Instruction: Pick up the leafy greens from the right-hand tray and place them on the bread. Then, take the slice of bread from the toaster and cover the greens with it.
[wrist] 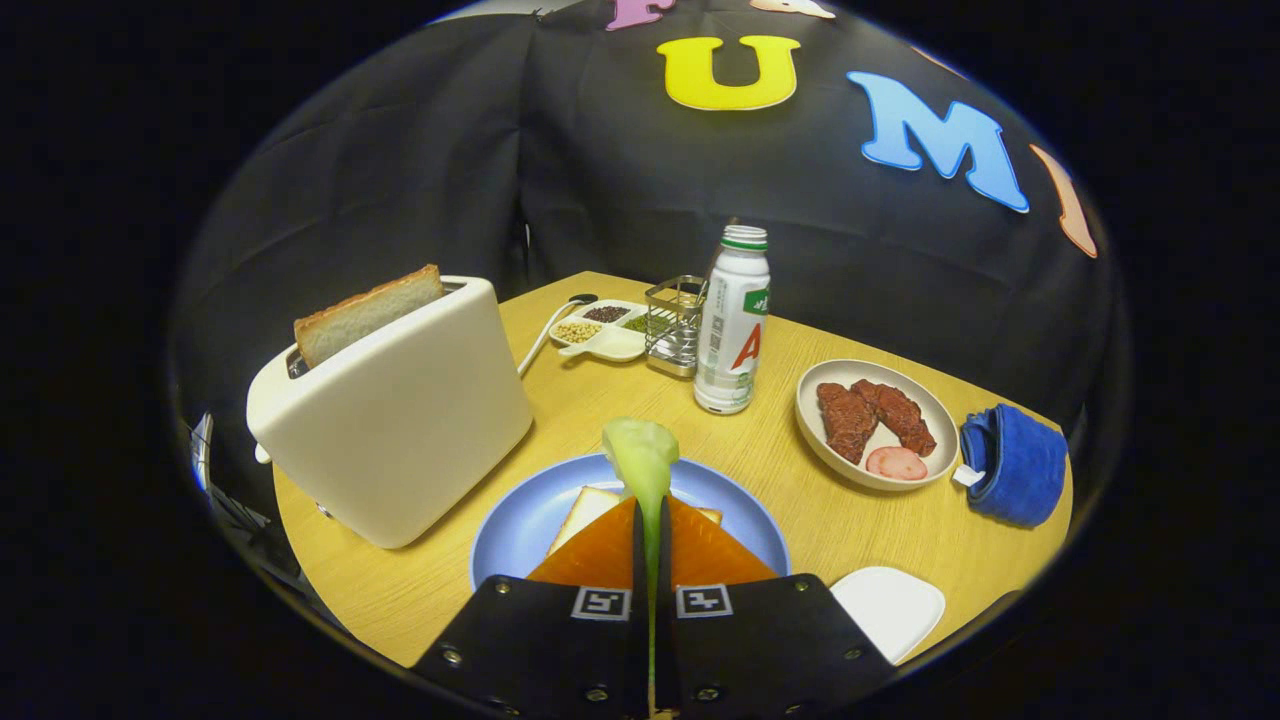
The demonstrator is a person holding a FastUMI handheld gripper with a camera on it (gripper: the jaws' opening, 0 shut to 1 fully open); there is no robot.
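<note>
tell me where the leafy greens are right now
In the gripper view, the leafy greens are pinched between the fingers of the hand-held gripper, sticking up just over the bread on the blue plate, right of the toaster.

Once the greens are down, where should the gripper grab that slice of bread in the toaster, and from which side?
Grip the bread slice by its raised top edge, coming from above: the rest sits down in the toaster slot. Put one finger on each flat face, since it stands on edge. For now the gripper is shut on the leafy greens, above the bread on the blue plate.
</note>
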